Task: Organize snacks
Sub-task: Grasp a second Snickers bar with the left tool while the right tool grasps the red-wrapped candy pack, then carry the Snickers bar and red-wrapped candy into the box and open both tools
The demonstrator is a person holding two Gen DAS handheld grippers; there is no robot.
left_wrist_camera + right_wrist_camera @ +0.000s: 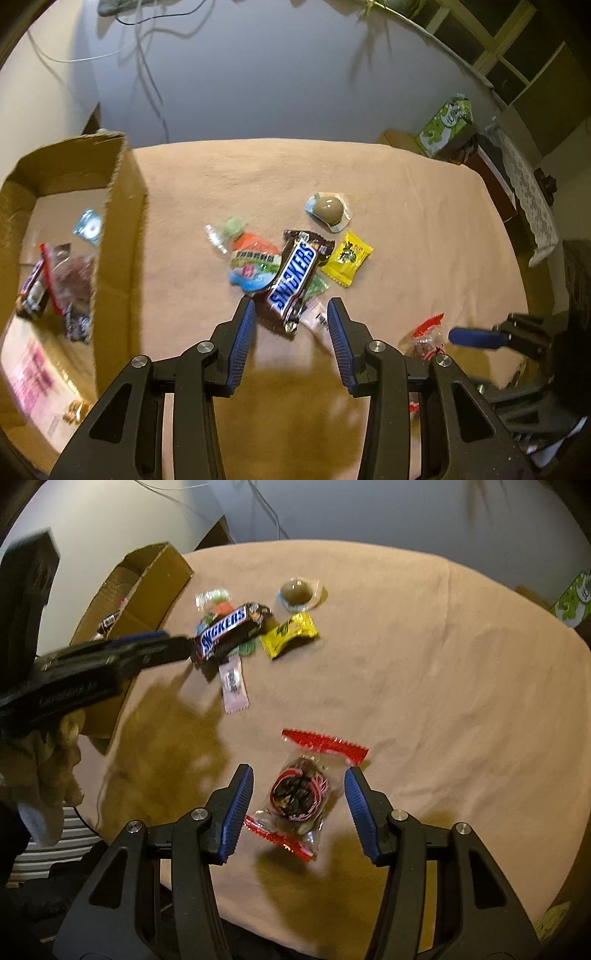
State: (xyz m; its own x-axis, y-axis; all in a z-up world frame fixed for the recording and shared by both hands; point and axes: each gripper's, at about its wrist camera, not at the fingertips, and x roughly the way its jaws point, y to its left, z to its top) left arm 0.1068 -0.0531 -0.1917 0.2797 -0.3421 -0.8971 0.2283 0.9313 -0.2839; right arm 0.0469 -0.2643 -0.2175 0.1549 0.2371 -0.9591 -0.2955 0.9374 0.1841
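Blue-padded left claw (291, 314) gapes over the Snickers bar (293, 277); right claw (299, 786) stands apart, straddling a red-edged packet (301, 794).

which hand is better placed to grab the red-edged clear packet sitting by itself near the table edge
Right. The right hand-held gripper hangs open with the red-edged packet between its fingers. The left hand-held gripper is over at the Snickers bar in the pile.

Open left tongs (291, 314) over Snickers bar (293, 277), cardboard box (122, 221) left
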